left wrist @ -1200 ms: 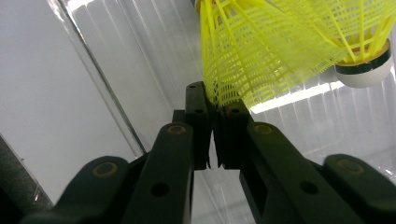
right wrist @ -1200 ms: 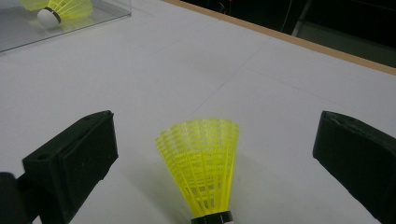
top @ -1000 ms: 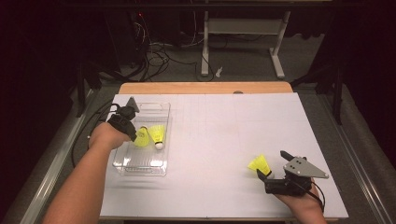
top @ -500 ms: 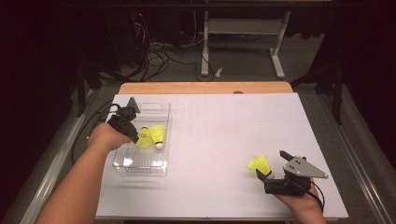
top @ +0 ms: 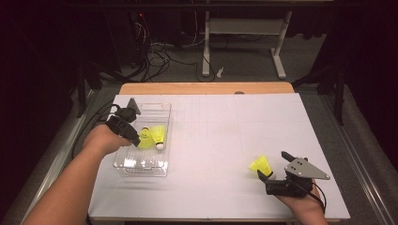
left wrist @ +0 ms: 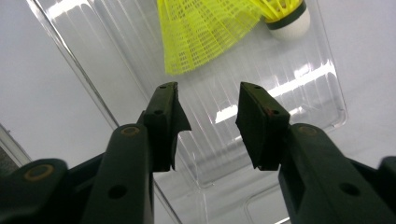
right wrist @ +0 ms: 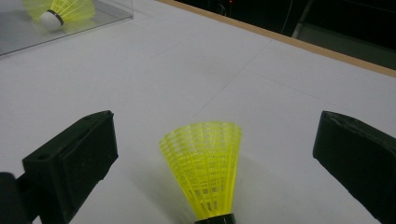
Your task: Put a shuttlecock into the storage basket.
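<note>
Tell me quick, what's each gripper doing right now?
Left gripper: open, jaws just opening, nothing between them, above the box.
Right gripper: open around the shuttlecock, not gripping it.

My table [top: 216, 136], white top, wood edge at far side. Clear plastic tray [top: 162, 166] at frame left; yellow shuttlecock [top: 261, 165] lower right, directly on top.
</note>
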